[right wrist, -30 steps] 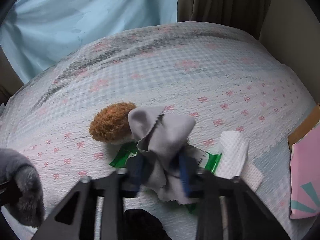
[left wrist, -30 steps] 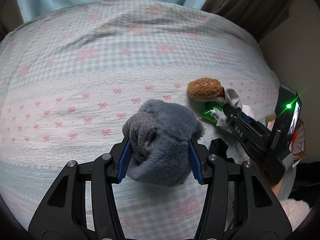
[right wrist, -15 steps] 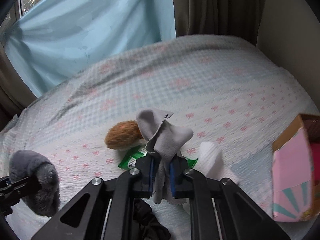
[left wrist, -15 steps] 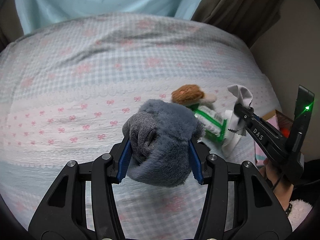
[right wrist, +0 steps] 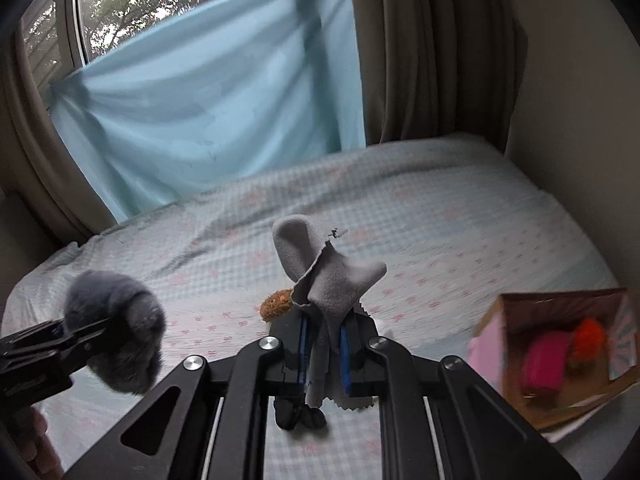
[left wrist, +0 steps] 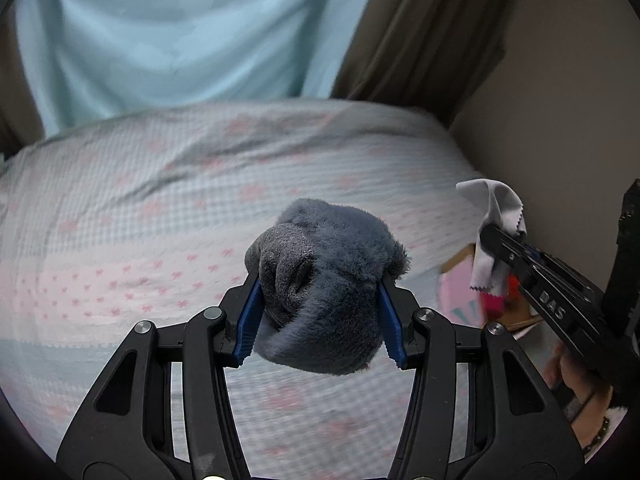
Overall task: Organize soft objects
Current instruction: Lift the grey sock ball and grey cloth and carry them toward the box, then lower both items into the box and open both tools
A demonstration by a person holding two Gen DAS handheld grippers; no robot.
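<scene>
Now carry both loads steadily to the open pink box (right wrist: 486,350) at your right: your left gripper (left wrist: 320,312) clamps the one fluffy grey plush (left wrist: 324,288) above the bed (left wrist: 140,208), and your right gripper (right wrist: 323,354) is pinched tight on the one thin grey cloth (right wrist: 326,280), so lower each well inside before letting go. Count one brown fuzzy toy (right wrist: 275,304) left on the bedspread, and two items already boxed, one magenta (right wrist: 546,362), one orange (right wrist: 588,336).

Dim, soft daylight thru the glass window (right wrist: 100,4) at top left of right wrist view. Pale checked bedspread (left wrist: 160,208) & pink cardboard box (right wrist: 560,344) motion-blurred. Fisheye bends edges, corners black. No glare.
</scene>
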